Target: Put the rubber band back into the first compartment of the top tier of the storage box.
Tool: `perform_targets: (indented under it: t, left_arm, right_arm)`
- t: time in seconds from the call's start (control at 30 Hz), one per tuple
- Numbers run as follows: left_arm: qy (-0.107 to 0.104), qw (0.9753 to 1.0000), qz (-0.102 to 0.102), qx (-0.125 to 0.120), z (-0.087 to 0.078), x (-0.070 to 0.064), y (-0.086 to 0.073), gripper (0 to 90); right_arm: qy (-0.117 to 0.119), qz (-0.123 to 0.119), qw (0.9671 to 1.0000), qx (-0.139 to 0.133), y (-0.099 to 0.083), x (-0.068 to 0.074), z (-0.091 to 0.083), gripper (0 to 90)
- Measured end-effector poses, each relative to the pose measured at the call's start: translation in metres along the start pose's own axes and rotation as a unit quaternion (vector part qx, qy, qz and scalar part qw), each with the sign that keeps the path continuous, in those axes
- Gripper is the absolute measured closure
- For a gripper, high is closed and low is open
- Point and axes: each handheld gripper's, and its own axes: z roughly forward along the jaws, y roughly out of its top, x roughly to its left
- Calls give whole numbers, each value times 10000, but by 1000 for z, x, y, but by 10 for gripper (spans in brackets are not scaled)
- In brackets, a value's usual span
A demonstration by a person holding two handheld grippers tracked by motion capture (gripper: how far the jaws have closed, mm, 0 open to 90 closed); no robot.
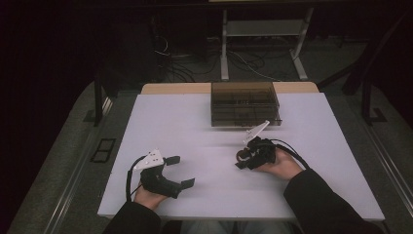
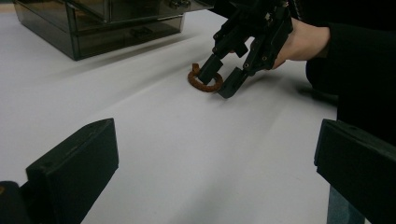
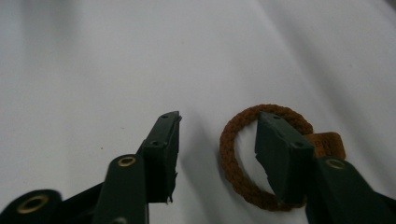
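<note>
The right gripper [image 3: 217, 140] holds its jaws apart, one tip inside and one outside a braided rust-brown cord ring [image 3: 233, 154] with a small tab, lying flat on the white counter [image 1: 195, 126] before a smoky drawer box [image 1: 245, 104], while the left gripper [image 1: 181, 170] rests wide open, holding nothing.

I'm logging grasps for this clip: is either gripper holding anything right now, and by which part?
Nothing is held. The right gripper is open, one jaw inside the brown braided ring lying on the table, the other outside. The left gripper is open and empty.
</note>
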Motion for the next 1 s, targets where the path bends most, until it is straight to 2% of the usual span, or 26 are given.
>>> perform_targets:
  t: [0.1, 0.13, 0.23, 0.37, 0.57, 0.7, 1.0]
  left_arm:
    - [3, 10000, 0, -5, 0, 0, 0, 0]
    - [-1, 10000, 1, -5, 0, 0, 0, 0]
    - [3, 10000, -1, -5, 0, 0, 0, 0]
    - [4, 10000, -12, -12, 0, 0, 0, 0]
    - [-19, 10000, -13, -24, 0, -1, 0, 0]
    - [-17, 10000, -19, -28, 0, -1, 0, 0]
    - [-18, 10000, -23, -29, -1, 0, 0, 0]
  right_arm:
    - [-15, -1, 10000, 4, 0, 0, 0, 578]
    - [-60, -69, 10000, 10, 0, 0, 0, 623]
    - [-58, -75, 10000, 30, 0, 1, 0, 680]
    - [-107, -97, 9999, 30, -1, 0, 0, 714]
    - [-153, -75, 9998, 63, -1, 0, -1, 813]
    - [-112, 26, 9999, 75, -1, -1, -1, 832]
    - [65, 76, 9999, 82, -1, -2, -1, 846]
